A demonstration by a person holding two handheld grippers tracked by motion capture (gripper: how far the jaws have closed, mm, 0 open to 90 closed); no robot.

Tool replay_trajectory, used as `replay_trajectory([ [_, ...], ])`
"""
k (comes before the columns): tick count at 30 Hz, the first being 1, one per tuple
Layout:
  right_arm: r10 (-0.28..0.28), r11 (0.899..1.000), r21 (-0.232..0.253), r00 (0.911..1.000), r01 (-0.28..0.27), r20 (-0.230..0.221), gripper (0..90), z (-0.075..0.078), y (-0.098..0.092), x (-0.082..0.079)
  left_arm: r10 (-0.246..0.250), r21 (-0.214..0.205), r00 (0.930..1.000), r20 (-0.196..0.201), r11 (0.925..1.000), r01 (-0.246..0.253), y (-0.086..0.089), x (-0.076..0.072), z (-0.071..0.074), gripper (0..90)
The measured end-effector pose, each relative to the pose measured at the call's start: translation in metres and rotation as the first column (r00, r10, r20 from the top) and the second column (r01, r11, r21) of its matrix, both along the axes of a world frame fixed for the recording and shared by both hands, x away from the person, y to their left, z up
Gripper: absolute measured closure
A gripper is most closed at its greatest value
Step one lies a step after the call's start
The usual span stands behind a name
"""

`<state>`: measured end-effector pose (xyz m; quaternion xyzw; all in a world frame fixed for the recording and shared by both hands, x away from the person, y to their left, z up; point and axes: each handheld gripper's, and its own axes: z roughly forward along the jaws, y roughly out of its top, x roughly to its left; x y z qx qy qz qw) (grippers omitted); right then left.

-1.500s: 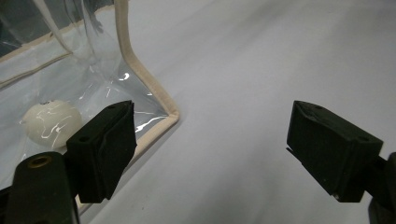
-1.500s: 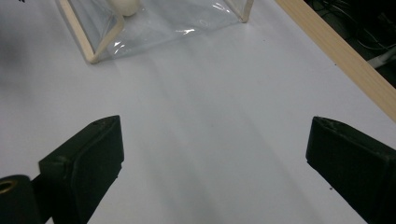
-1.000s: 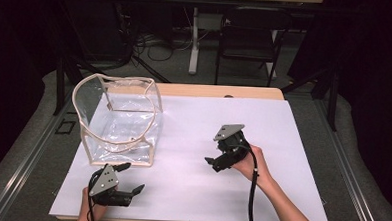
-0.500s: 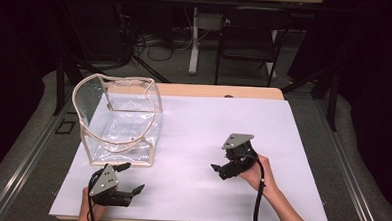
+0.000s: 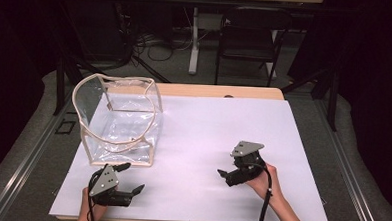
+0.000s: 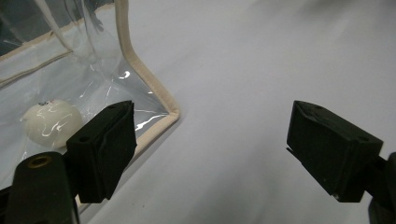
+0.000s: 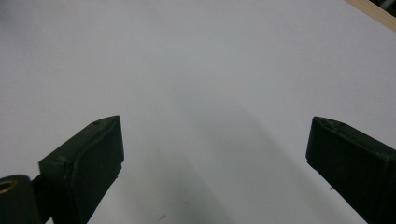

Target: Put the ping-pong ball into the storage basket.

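Note:
A clear plastic bag with beige trim (image 5: 119,122) stands open on the white table sheet (image 5: 203,131) at the left. Inside it, near its front corner, lies a white ball (image 6: 50,122), seen through the wall (image 6: 100,77) in the left gripper view. My left gripper (image 5: 129,178) rests low at the table's front left, just in front of the bag, open with nothing between its jaws. My right gripper (image 5: 226,174) sits on the sheet right of centre, held by a hand (image 5: 262,179), open and empty, pointing left over bare sheet (image 7: 210,93).
The wooden table edge (image 5: 220,91) shows beyond the sheet at the back. A dark chair (image 5: 249,40) and cables stand on the floor behind the table. Metal rails (image 5: 26,158) run along both sides.
My right gripper has drawn back toward the front of the table and a little to the right, dropping lower. The left gripper and the bag have stayed put.

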<state>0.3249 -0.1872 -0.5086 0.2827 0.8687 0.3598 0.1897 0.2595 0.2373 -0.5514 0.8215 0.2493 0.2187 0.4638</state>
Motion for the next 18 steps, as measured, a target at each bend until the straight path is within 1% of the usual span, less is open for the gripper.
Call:
replay_trajectory([
  [4,-0.016,1.000,0.003,0.9998,0.016,-0.008,3.8,-0.005,-0.007,-0.005,-0.001,0.001,1.0000,0.000,1.0000,0.001,0.000,0.000,0.000,16.2],
  [10,-0.035,0.999,0.003,0.9994,0.035,-0.005,3.8,-0.011,-0.018,-0.013,-0.001,-0.001,1.0000,-0.001,1.0000,0.001,-0.001,0.000,0.000,16.2],
  [18,-0.073,0.997,0.027,0.9973,0.074,-0.002,3.0,-0.017,-0.032,-0.025,0.000,0.000,1.0000,-0.002,1.0000,0.000,-0.001,0.000,0.000,16.2],
])
